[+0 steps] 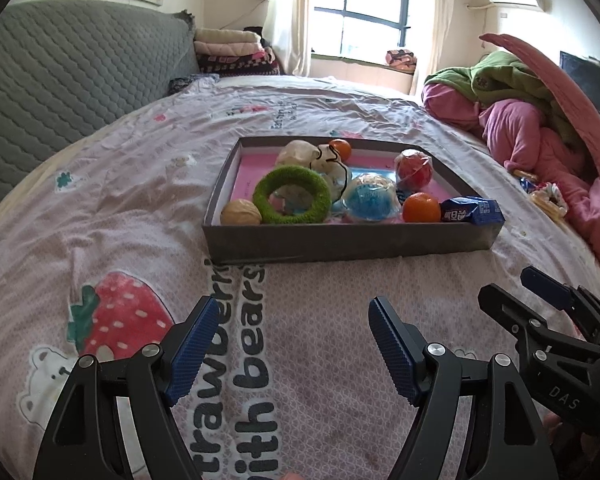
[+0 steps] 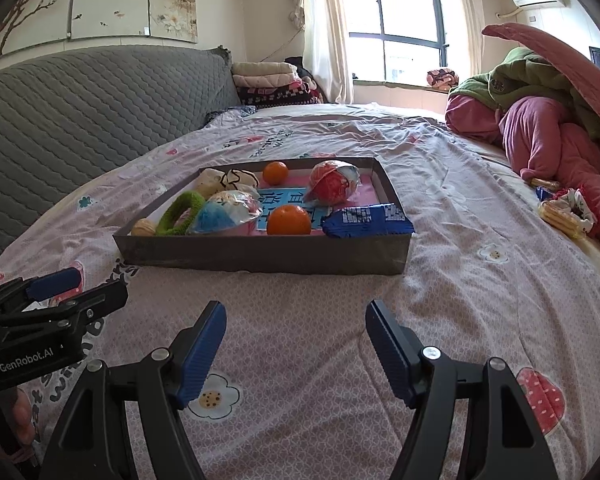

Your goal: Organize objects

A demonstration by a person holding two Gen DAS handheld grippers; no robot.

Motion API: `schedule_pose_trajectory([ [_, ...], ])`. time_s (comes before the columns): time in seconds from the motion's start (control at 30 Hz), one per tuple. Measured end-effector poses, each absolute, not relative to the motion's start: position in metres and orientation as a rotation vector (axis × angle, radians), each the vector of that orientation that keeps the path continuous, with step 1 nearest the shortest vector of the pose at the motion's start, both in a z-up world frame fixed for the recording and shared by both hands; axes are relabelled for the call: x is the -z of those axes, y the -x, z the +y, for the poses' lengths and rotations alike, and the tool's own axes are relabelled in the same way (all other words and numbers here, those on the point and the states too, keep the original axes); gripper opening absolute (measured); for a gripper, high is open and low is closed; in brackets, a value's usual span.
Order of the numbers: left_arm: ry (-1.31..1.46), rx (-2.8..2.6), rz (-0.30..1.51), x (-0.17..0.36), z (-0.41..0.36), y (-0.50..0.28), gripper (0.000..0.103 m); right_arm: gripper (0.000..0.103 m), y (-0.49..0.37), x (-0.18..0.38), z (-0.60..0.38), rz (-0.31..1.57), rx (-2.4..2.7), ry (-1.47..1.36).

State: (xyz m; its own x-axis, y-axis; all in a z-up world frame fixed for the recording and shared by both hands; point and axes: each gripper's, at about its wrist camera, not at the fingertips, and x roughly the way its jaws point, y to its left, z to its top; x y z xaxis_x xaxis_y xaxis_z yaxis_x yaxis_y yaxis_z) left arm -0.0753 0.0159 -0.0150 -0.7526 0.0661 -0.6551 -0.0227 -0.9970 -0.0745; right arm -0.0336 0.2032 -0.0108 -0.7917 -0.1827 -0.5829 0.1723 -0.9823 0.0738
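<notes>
Ahead of both sets of fingers the bedspread [image 1: 148,184] carries the grey box [image 1: 340,246], lying flat beyond your fingertips. Your left gripper [image 1: 292,344] stands wide apart, holding nothing; your right gripper [image 2: 296,344] likewise wide and empty, both hovering over the cloth short of the box's near wall. Inside the box: green ring [image 1: 292,200] toward the left finger's side, blue wrapped ball [image 1: 370,202] just beside it, red wrapped ball [image 2: 332,186] farther back, blue snack packet [image 2: 368,220] on the near right corner, touching the rim. Orange [image 2: 289,220] sits just left of the packet; a second orange [image 2: 275,172] at the far wall; walnut [image 1: 241,212] in the near left corner.
</notes>
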Motion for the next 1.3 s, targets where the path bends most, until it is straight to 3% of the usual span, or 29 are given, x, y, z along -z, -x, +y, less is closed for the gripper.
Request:
schedule_pose_trajectory([
  [1.3,1.113,-2.875,-0.091,0.035,0.022,0.077,0.078,0.072,0.032,0.030,0.200,-0.039,2.793,-0.934],
])
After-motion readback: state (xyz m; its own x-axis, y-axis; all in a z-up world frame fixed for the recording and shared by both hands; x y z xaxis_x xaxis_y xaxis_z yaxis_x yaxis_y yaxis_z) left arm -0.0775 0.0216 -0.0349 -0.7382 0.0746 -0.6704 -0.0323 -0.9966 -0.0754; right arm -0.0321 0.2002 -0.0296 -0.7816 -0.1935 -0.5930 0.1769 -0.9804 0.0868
